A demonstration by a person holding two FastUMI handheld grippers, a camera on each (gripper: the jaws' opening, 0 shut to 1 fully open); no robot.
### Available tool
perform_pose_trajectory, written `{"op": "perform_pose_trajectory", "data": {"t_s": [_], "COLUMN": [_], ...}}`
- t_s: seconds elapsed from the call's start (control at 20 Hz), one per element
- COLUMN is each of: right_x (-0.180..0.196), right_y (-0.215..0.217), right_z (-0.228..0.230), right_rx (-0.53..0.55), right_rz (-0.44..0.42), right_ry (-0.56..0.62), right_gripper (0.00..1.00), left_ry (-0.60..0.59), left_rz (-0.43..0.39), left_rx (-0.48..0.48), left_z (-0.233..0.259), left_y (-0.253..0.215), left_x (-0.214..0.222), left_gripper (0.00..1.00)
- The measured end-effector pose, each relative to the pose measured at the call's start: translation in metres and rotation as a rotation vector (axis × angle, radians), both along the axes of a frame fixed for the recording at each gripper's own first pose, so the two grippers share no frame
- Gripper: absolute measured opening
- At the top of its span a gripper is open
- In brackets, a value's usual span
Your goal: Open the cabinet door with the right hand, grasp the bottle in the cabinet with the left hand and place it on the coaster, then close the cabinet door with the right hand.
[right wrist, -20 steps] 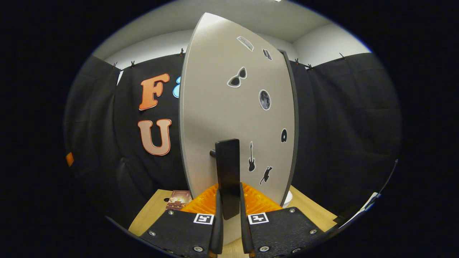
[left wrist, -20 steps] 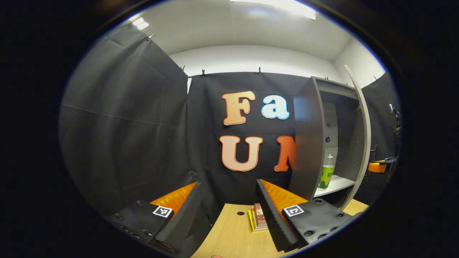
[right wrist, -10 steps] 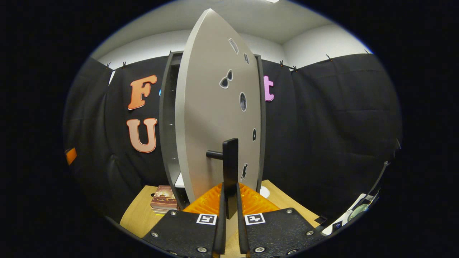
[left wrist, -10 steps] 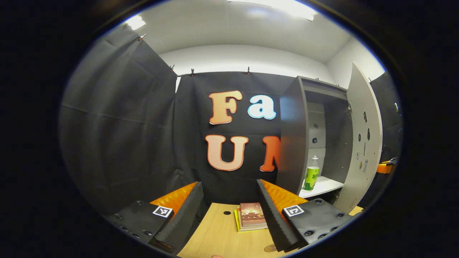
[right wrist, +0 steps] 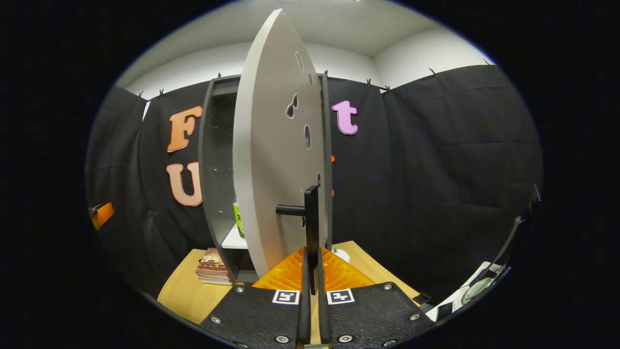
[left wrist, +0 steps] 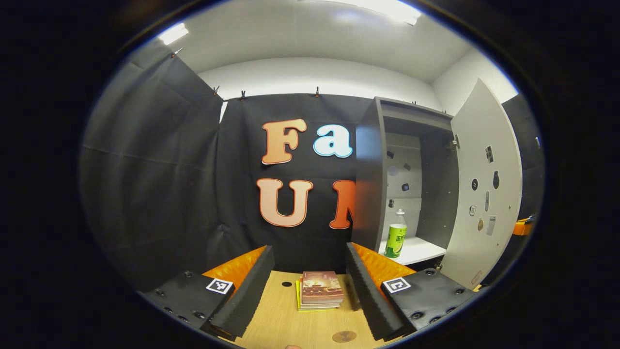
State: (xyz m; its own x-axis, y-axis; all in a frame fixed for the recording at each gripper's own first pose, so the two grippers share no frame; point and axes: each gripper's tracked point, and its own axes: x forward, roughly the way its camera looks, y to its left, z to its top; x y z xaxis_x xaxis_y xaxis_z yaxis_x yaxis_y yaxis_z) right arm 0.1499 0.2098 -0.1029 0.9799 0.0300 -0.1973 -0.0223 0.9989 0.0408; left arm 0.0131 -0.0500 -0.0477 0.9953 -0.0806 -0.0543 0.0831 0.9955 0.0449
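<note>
The left gripper [left wrist: 308,291] hangs over the near counter [left wrist: 276,325] edge, jaws wide and empty, a round coaster [left wrist: 344,336] just below. Beyond lie stacked books [left wrist: 319,290]. The right gripper [right wrist: 313,295] has its jaws clamped on the door handle [right wrist: 311,228] of the open cabinet door [right wrist: 271,160]. Farthest, the bottle [left wrist: 395,234] stands upright on the cabinet [left wrist: 370,179] shelf at the counter's far right.

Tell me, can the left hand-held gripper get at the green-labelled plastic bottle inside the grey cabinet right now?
Probably yes: the grey cabinet door stands wide open, the green-labelled plastic bottle stands alone on its white shelf, and the left hand-held gripper is open.
</note>
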Motion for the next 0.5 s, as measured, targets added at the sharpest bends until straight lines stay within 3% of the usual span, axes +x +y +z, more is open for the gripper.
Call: {"op": "perform_pose_trajectory", "data": {"t_s": [0.1,0.25,0.3,0.4,0.45,0.5], "right_x": [0.001,0.002,0.004,0.005,0.006,0.007], "right_y": [-0.005,-0.01,-0.012,-0.025,-0.029,-0.029], "right_z": [0.0,0.001,0.001,0.001,0.002,0.002], "right_rx": [0.015,0.029,0.018,-0.021,-0.016,0.005], "right_rz": [-0.001,0.015,0.017,0.025,0.035,0.044], "right_ry": [0.001,-0.01,-0.013,-0.019,-0.022,-0.024], "right_gripper": [0.06,0.04,0.04,0.04,0.04,0.04], "left_ry": [0.003,0.006,0.005,0.003,0.004,0.006], "left_rz": [0.003,0.002,0.001,-0.003,-0.007,-0.012], "left_rx": [-0.007,-0.017,-0.018,-0.02,-0.017,-0.012], "left_z": [-0.001,-0.004,-0.004,-0.005,-0.006,-0.01], "left_y": [-0.013,-0.038,-0.047,-0.066,-0.076,-0.085], "left_x": [0.0,-0.001,-0.001,-0.001,-0.001,-0.001], "left_gripper": [1.0,1.0,0.93,0.93,1.0,0.97]}}
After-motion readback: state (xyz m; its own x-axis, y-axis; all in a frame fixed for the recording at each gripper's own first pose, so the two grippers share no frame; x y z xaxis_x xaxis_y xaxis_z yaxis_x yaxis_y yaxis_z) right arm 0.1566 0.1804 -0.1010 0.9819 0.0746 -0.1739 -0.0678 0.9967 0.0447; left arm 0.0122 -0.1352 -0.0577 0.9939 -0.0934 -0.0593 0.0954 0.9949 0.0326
